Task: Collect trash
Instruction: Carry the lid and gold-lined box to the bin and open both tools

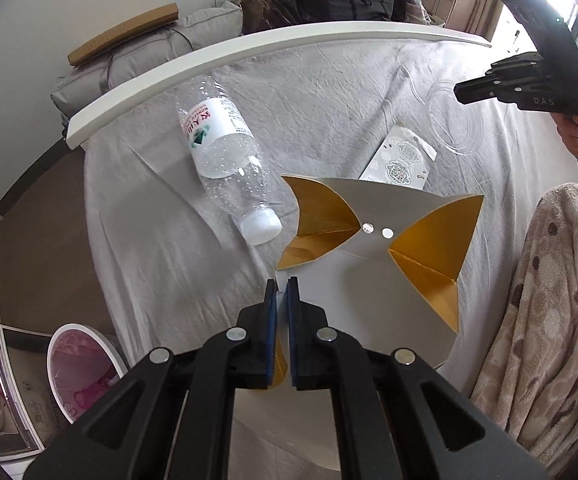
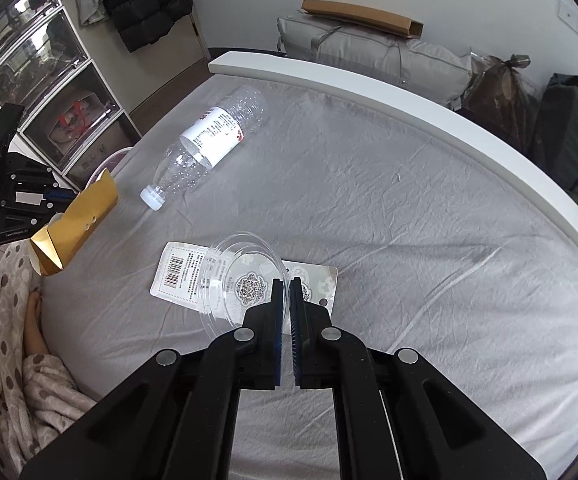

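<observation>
My left gripper point(image 1: 283, 280) is shut on the edge of a flattened carton point(image 1: 369, 272), white outside and gold inside, held above the grey bed sheet point(image 1: 161, 248). In the right wrist view the same carton point(image 2: 77, 216) hangs from the left gripper point(image 2: 55, 194) at the far left. My right gripper point(image 2: 287, 280) is shut on the rim of a clear plastic lid point(image 2: 241, 264), tilted over a printed card point(image 2: 181, 272). An empty capped water bottle point(image 2: 209, 140) lies on its side further back. In the left wrist view I see the bottle point(image 1: 225, 156), the card point(image 1: 399, 156), the lid point(image 1: 455, 120) and the right gripper point(image 1: 459, 90).
A white footboard point(image 1: 249, 48) borders the bed's far side, with grey bags and a cardboard box behind it. A round white bin point(image 1: 85, 364) with a pink liner stands on the floor by clear drawers point(image 2: 29, 60). A spotted fleece blanket point(image 1: 549, 300) drapes the near edge.
</observation>
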The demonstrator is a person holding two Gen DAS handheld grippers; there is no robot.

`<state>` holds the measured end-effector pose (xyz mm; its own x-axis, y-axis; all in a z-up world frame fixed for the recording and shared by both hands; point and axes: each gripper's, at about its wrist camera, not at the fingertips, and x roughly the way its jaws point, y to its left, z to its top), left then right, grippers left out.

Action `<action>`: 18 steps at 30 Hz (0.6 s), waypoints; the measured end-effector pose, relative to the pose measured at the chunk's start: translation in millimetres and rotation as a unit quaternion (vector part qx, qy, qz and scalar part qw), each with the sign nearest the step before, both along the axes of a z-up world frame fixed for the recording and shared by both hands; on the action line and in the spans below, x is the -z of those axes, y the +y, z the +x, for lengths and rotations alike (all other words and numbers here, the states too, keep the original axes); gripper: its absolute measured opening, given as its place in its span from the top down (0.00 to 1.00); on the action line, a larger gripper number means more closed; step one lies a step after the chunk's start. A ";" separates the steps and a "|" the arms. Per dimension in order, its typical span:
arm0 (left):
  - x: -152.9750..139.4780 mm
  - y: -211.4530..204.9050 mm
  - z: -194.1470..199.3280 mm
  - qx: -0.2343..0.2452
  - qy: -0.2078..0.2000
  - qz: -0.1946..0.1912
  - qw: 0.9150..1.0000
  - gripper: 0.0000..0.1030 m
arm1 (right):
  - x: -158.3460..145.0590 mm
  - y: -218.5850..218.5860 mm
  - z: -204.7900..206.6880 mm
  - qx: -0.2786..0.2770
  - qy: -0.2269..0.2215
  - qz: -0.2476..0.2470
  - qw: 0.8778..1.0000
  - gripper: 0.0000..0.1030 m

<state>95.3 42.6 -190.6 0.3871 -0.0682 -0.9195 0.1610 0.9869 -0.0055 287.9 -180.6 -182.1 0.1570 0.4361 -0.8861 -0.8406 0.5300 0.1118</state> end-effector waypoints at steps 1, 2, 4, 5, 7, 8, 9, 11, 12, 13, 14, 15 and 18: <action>-3.0 1.9 -3.2 -0.002 -0.006 -0.001 1.000 0.95 | -3.1 1.0 -1.3 -0.002 -0.001 0.002 1.000 0.97; -7.0 5.2 -7.4 -0.004 -0.012 -0.001 1.000 0.95 | -7.1 3.4 -2.9 -0.003 -0.001 0.005 1.000 0.97; -11.5 8.9 -14.5 -0.008 -0.020 0.003 1.000 0.95 | -14.2 9.6 -7.5 -0.008 -0.003 0.009 1.000 0.97; -14.9 13.2 -19.3 -0.012 -0.025 0.004 1.000 0.95 | -17.5 13.8 -10.1 -0.013 -0.005 0.008 1.000 0.97; -20.3 23.9 -28.6 -0.021 -0.032 0.004 0.999 0.95 | -23.9 24.5 -16.0 -0.022 -0.011 0.007 1.000 0.97; -23.6 29.6 -33.7 -0.027 -0.037 0.004 0.999 0.95 | -27.4 30.8 -19.2 -0.028 -0.015 0.005 0.999 0.97; -27.0 36.6 -39.8 -0.034 -0.042 0.004 0.999 0.95 | -30.8 36.8 -22.6 -0.032 -0.022 0.004 0.999 0.97; -32.6 51.3 -51.5 -0.050 -0.050 0.005 0.998 0.95 | -38.0 51.8 -28.7 -0.041 -0.033 0.004 0.999 0.97; -34.4 58.5 -56.2 -0.058 -0.054 0.005 0.997 0.95 | -41.9 58.5 -31.1 -0.043 -0.037 0.006 0.998 0.97; -36.8 66.0 -62.1 -0.066 -0.058 0.003 0.996 0.95 | -45.7 66.2 -33.5 -0.045 -0.040 0.008 0.998 0.97; -39.2 74.9 -69.0 -0.075 -0.063 0.003 0.995 0.95 | -49.2 74.7 -35.9 -0.049 -0.041 0.010 0.998 0.97; -41.0 83.0 -74.5 -0.083 -0.066 0.002 0.994 0.95 | -52.4 83.2 -38.7 -0.053 -0.044 0.011 0.998 0.97; -43.8 110.1 -92.6 -0.111 -0.076 -0.002 0.991 0.95 | -59.2 110.2 -48.5 -0.067 -0.047 0.013 0.997 0.97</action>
